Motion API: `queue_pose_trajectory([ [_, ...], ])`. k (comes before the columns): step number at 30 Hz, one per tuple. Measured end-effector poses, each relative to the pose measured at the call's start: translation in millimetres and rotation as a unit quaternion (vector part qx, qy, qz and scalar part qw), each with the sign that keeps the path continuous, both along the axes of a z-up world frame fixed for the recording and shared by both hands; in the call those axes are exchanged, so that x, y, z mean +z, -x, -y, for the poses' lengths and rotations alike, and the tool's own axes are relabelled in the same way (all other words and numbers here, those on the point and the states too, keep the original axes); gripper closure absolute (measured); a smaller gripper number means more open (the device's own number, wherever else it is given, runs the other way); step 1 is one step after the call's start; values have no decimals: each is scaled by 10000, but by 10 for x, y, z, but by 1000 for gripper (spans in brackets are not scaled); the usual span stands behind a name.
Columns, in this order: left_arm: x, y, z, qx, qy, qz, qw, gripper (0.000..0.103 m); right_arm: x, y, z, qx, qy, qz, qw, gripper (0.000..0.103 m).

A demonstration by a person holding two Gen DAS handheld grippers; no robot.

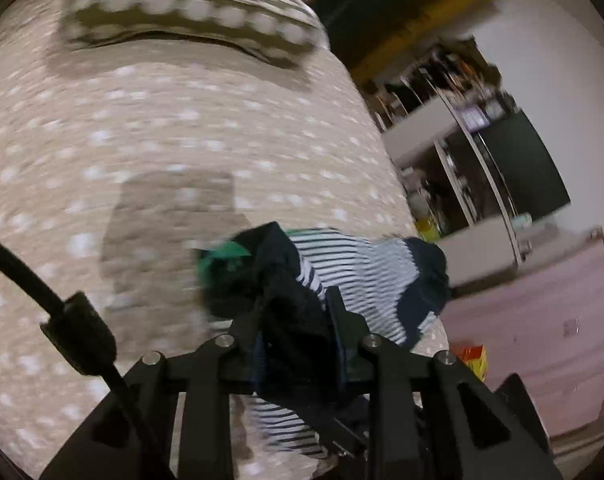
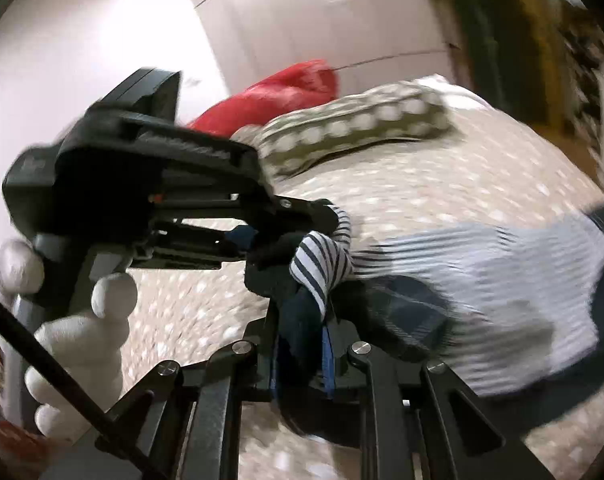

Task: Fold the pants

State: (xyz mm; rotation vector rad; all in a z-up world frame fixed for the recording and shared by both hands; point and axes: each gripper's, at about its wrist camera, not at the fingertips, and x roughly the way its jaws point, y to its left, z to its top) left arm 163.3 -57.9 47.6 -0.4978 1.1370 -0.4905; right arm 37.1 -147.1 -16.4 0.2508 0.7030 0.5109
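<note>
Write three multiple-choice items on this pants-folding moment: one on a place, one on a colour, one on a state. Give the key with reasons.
1. Where does the polka-dot pillow lie?
A. at the far end of the bed
B. on the floor
C. on the shelf

2. What colours are the stripes on the pants?
A. red and yellow
B. navy and white
C. green and pink

3. What is the state of the left gripper?
A. open above the bed
B. shut on the pants
C. shut on the pillow

Key: 1 A, it sits on the dotted bedspread beyond the pants. 2 B, dark navy and white bands show in both views. 3 B, dark fabric is pinched between its fingers; the right gripper grips cloth likewise.
</note>
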Motion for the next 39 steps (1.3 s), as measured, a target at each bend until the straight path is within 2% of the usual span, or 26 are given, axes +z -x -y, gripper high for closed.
queue_pose_trajectory([
  [4, 76, 4, 347, -252, 4, 54, 9997, 62, -122, -26, 523, -524, -297, -320, 9977, 82],
  [5, 99, 24, 375, -265, 19, 78, 9996, 59, -195, -26, 677, -768, -317, -459, 9955, 78],
  [6, 121, 42, 375, -252, 16, 99, 9996, 56, -241, -51, 792, -942, -316, -551, 9935, 66],
  [7, 141, 61, 357, -193, -4, 117, 9997, 50, -289, -45, 906, -1138, -329, -630, 9910, 58],
  [8, 153, 81, 306, -76, -32, 128, 9999, 45, -318, -29, 1030, -1345, -392, -653, 9880, 58],
  [10, 148, 111, 199, 167, -109, 116, 9997, 45, -323, -13, 1224, -1606, -511, -600, 9839, 57],
  [13, 82, 200, 18, 517, -305, 70, 9982, 45, -175, 16, 1368, -1818, -510, -331, 9814, 57],
  [15, 23, 247, -46, 624, -325, 18, 9975, 45, -47, 35, 1370, -1725, -554, -172, 9833, 57],
  [19, -130, 295, -137, 806, -287, -132, 9962, 45, 96, -52, 1261, -1212, -797, -166, 9893, 60],
  [22, -223, 284, -201, 932, -186, -233, 9952, 45, 53, -48, 1109, -732, -894, -298, 9929, 60],
  [24, -261, 268, -201, 978, -129, -273, 9947, 45, -61, -93, 966, -434, -745, -432, 9953, 60],
  [28, -289, 195, -121, 1002, -116, -265, 9945, 44, -381, -173, 882, -614, -255, -665, 9956, 61],
  [32, -325, 29, 22, 922, -108, -284, 9953, 44, -380, -150, 841, -694, 155, -505, 9962, 61],
  [36, -405, -92, 235, 639, -141, -326, 9973, 41, -392, -139, 841, -685, 249, -464, 9963, 60],
  [38, -435, -103, 347, 597, -385, -261, 9971, 40, -406, -151, 847, -678, 239, -449, 9964, 60],
  [39, -445, -98, 394, 532, -480, -221, 9972, 42, -408, -139, 861, -666, 233, -444, 9965, 60],
])
